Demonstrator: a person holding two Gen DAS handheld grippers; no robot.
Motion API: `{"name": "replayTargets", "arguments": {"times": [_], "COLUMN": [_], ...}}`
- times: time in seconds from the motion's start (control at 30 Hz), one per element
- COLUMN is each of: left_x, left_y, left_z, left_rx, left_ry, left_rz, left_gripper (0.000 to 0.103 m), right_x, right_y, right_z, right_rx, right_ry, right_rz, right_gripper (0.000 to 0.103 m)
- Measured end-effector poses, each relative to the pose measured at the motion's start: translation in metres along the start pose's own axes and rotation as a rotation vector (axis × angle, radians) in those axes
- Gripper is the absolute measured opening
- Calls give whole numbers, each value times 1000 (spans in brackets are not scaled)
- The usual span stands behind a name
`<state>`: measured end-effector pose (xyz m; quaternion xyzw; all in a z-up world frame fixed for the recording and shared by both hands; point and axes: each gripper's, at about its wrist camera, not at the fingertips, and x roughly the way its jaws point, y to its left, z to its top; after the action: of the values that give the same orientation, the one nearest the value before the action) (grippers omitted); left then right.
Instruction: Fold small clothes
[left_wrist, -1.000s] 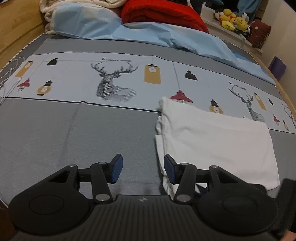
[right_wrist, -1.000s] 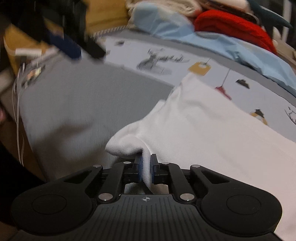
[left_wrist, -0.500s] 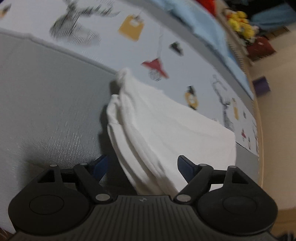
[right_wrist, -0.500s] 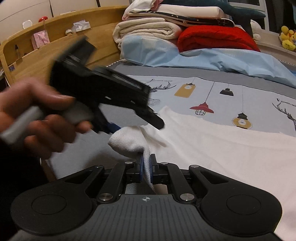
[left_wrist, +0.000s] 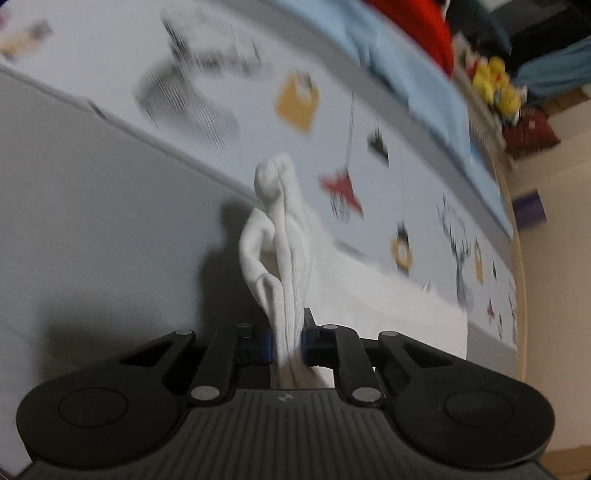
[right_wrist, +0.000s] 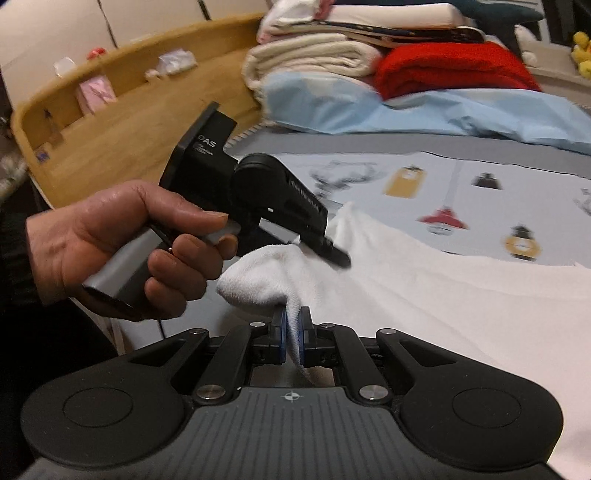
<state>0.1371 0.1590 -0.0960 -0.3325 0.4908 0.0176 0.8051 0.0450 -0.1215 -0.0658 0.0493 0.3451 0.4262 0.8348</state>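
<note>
The white garment (left_wrist: 291, 258) lies on the bed (left_wrist: 92, 229), its near edge bunched and lifted. The left gripper (left_wrist: 287, 341), tilted down, is closing its jaws on that fold, wide apart half a second ago. The right gripper (right_wrist: 291, 341) stays clamped on another corner, now higher.

White letters "DAS" stand on the left gripper (right_wrist: 334, 254)'s black body; smaller print below is illegible

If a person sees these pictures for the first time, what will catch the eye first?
First, the white garment on the bed, its near edge bunched between both hand-held grippers: the right hand-held gripper is shut on it, and the left hand-held gripper is closing on it. Next, the red blanket at the head of the bed.
</note>
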Motion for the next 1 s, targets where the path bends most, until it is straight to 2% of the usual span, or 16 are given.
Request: {"name": "replayTargets", "arguments": {"times": [0.1,0.2,0.37,0.53,0.67,0.8,0.83,0.93,1.0], "left_x": [-36,-46,-43,-24,-2,17,20,27,27], "left_y": [10,-2,-40,-105,-161,-216,-230,-252,-254], "left_z": [3,-1,-9,-22,-42,-68,-76,-93,-99], "left_rx": [-7,41,118,226,317,421,456,510,526], "left_ry": [-92,-113,-122,-117,-122,-131,-131,-90,-111], "left_rz": [-8,19,-7,-57,-94,-165,-191,-262,-257], "left_gripper": [14,14,13,13,13,13,16,31,31], "right_x": [0,-3,-16,-45,-80,-117,-125,-138,-139], "right_y": [14,20,13,-11,-42,-76,-85,-108,-127], "right_z": [8,10,4,-1,-7,-18,-23,-37,-50], "right_rx": [62,108,123,149,197,260,282,355,438], "right_ry": [-40,-50,-42,-66,-114,-147,-150,-97,-30], "right_rz": [73,84,36,-35,-146,-285,-326,-463,-522], "right_gripper": [6,6,5,5,5,5,5,5,5]}}
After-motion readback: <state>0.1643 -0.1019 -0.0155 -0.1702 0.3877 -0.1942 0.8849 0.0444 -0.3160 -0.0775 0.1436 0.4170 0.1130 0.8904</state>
